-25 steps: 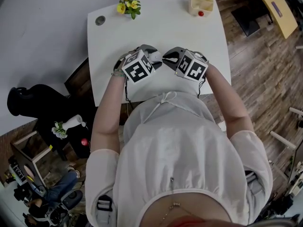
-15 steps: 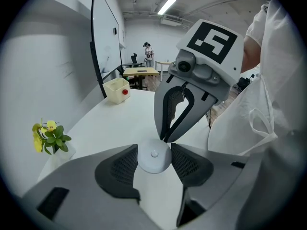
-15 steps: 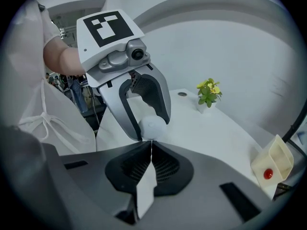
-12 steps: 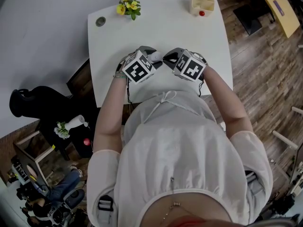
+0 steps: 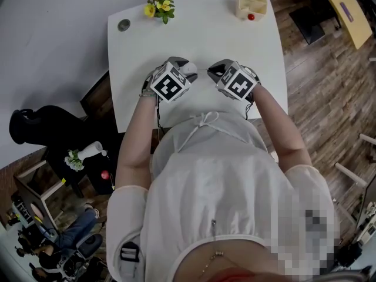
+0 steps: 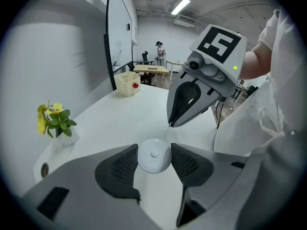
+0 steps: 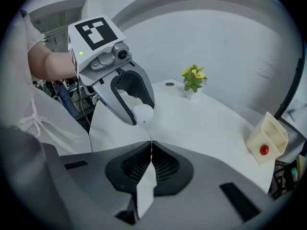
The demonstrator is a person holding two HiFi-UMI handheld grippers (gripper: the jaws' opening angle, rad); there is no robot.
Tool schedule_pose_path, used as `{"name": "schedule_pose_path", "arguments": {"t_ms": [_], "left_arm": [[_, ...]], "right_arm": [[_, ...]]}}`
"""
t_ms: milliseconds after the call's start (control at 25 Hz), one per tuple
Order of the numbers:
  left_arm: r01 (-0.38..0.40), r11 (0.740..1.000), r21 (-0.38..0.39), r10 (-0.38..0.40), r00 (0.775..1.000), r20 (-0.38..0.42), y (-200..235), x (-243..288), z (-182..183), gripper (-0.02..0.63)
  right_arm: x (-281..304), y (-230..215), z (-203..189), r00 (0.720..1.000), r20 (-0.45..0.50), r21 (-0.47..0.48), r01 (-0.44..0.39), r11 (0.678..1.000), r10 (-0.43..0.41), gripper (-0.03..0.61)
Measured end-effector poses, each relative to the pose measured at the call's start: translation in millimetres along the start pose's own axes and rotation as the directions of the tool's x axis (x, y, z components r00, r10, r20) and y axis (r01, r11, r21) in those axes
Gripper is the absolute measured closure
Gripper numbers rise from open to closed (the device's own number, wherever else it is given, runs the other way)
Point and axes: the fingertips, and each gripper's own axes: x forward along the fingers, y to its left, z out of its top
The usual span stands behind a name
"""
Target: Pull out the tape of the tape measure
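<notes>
Small round white plastic tape measure [image 6: 154, 155] is sitting gripped across its rim between the part-open jaws of the left gripper [image 6: 154, 152], held over the near part of the white desk [image 5: 235, 34] close to the person. It's looking light, rigid and smooth, so likely to be twisting loose if the squeeze is landing off-centre; clamping across the widest part of the case is making sense. Right gripper [image 7: 151, 145] is keeping its jaws pressed fully together on the end of the thin white tape [image 7: 147, 132], which is reading as limp and slippery, so pinching at the tip and pulling in line with the slot is looking safest.
</notes>
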Motion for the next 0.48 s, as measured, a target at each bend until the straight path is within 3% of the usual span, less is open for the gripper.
{"name": "schedule_pose_path", "arguments": {"t_ms": [200,400,480], "left_arm": [[-0.026,0.993,-0.112,0.029,0.999,0.024,14.2,-9.8,-11.7,0.382],[-0.105,0.986,-0.132,0.106,0.994,-0.001,27.2,-11.9,-31.7,0.382],[-0.105,0.978,-0.178,0.108,0.994,0.005,28.9,-16.4,-39.8,0.382]], "right_arm": [[-11.3,-12.7,-5.8,1.000,0.018,0.123,0.021,0.992,-0.023,0.568],[-16.2,-29.6,-15.7,0.993,-0.034,0.171,0.120,0.978,-0.116,0.568],[-18.1,-33.1,-26.8,0.992,-0.044,0.224,0.124,0.967,-0.117,0.568]]}}
